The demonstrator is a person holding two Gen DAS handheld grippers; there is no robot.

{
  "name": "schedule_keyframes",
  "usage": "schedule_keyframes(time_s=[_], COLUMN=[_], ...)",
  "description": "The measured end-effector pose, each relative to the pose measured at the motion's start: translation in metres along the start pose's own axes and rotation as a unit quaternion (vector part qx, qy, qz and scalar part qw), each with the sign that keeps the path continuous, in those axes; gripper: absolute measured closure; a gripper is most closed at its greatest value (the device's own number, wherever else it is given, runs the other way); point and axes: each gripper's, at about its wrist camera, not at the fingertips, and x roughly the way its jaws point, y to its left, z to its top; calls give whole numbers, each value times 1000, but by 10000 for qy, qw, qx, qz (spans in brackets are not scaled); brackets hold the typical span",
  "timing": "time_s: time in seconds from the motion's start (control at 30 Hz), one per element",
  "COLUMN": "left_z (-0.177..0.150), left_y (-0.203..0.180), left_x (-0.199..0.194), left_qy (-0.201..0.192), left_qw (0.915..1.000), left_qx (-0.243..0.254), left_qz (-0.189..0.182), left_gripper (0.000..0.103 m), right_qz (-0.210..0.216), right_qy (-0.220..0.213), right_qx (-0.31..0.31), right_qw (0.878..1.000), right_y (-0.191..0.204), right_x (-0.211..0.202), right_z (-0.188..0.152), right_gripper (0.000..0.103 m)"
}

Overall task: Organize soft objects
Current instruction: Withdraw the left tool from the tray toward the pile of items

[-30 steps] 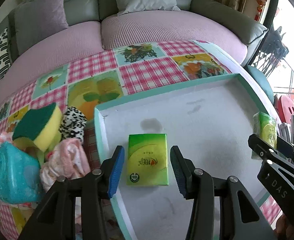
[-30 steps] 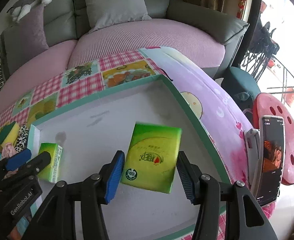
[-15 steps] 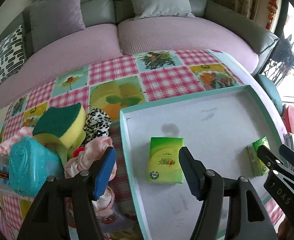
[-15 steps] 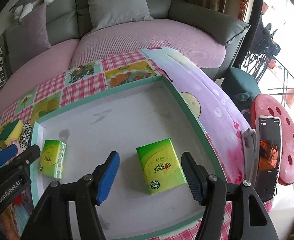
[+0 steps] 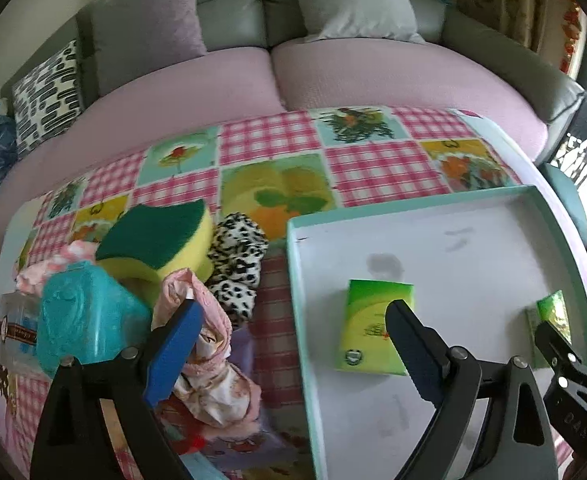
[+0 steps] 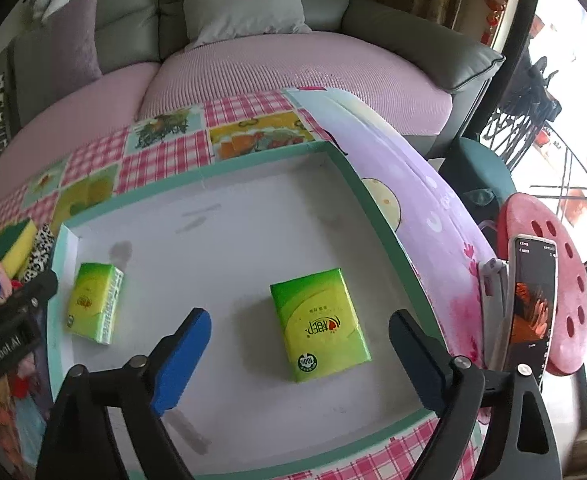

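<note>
I have both claws over the table, and both sets of jaws are opening with nothing pressed between their pads. My left gripper point(image 5: 293, 352) straddles the left wall of the tray point(image 5: 299, 320): its right pad overlaps one green tissue pack point(image 5: 367, 320), which lies flat on the tray floor, while its left pad hangs over the pink cloth point(image 5: 213, 368). From that claw, the sponge point(image 5: 153, 240) sits at about ten o'clock, the leopard-print piece point(image 5: 235, 268) at eleven, and the teal packet point(image 5: 85, 324) at nine. My right gripper point(image 6: 301, 364) hovers above the second tissue pack point(image 6: 319, 324), which lies flat at twelve o'clock between the spread pads, untouched. A phone point(image 6: 531, 308) stands at three o'clock.
</note>
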Motion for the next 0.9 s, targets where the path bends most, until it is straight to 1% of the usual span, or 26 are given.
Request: schedule_keyframes(time_s=[0.1,0.13,0.2,0.3,0.67,0.77,0.9], left_z=[0,0,0,-1,-1,-1,1], left_y=[5,6,7,8,10,12,14], left_x=[0,0,1,1,-3,-7,-18], left_qy=[6,2,14,25,13,10,-32], left_qw=[9999,9999,9999,9998,9999,9999,9999], left_qx=[-104,-121,-138,-163,-147,-144,-99], left_qz=[32,50,66,72,69,15,-56], left_gripper=[10,10,9,6,6,6,6], right_qz=[44,47,59,76,94,77,188], right_qy=[18,14,-11,-15,-50,-86,-164], right_qx=[-36,-43,-46,-31,-5,-5,-20], right_qw=[10000,10000,10000,10000,9999,9999,9997], right_y=[1,2,2,1,1,1,4], right_x=[1,0,0,-1,-5,-10,-21], right_z=[-1,-1,-1,-1,0,1,0], right_gripper=[5,0,0,0,0,0,0])
